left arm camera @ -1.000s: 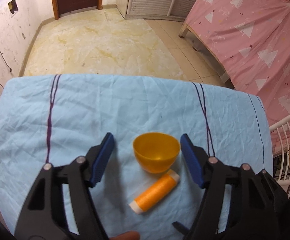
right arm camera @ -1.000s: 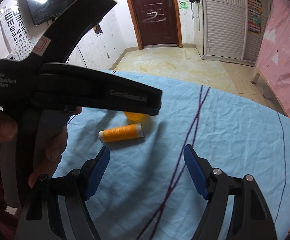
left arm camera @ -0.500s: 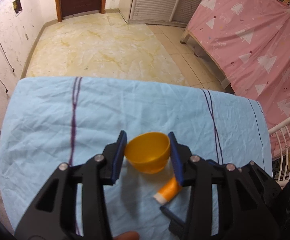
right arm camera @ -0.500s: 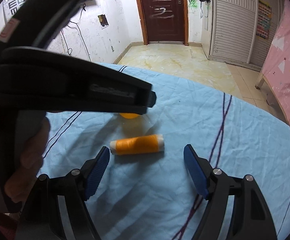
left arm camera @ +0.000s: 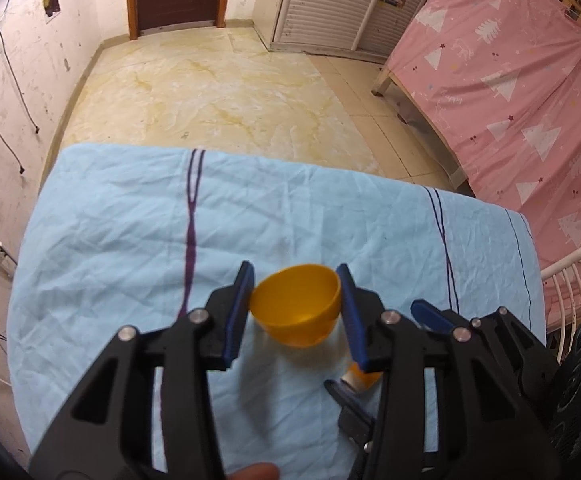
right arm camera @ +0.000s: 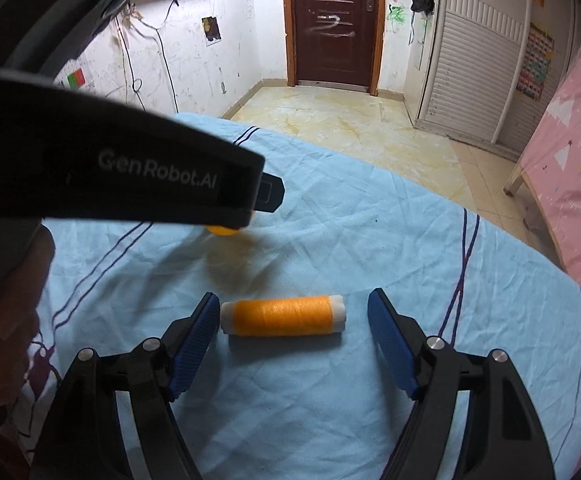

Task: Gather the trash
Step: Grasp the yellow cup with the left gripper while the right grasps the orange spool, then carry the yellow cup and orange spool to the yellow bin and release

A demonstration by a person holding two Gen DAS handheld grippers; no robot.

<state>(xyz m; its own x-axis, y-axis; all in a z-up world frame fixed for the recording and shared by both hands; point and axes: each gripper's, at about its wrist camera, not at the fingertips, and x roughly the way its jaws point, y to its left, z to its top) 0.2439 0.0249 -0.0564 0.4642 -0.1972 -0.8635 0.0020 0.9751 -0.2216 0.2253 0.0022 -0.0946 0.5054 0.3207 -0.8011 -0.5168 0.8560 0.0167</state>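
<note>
My left gripper (left arm camera: 296, 312) is shut on an orange plastic bowl (left arm camera: 296, 308) and holds it tilted a little above the light blue cloth (left arm camera: 130, 240). A small part of the bowl (right arm camera: 220, 231) shows under the left gripper's body in the right wrist view. An orange thread spool (right arm camera: 284, 315) with white ends lies on its side on the cloth. My right gripper (right arm camera: 290, 340) is open with the spool between its blue fingers, the left pad close to the spool's end. The spool's end (left arm camera: 360, 378) peeks out below the left gripper.
The cloth covers a table whose far edge (left arm camera: 250, 156) drops to a marble floor. A pink bed (left arm camera: 510, 92) stands at the right and a white rack (left arm camera: 570, 280) beside the table. The left gripper's body (right arm camera: 110, 176) crosses the right wrist view.
My left gripper closed on the orange bowl and lifted it off the cloth. My right gripper moved forward until the spool lay between its open fingers.
</note>
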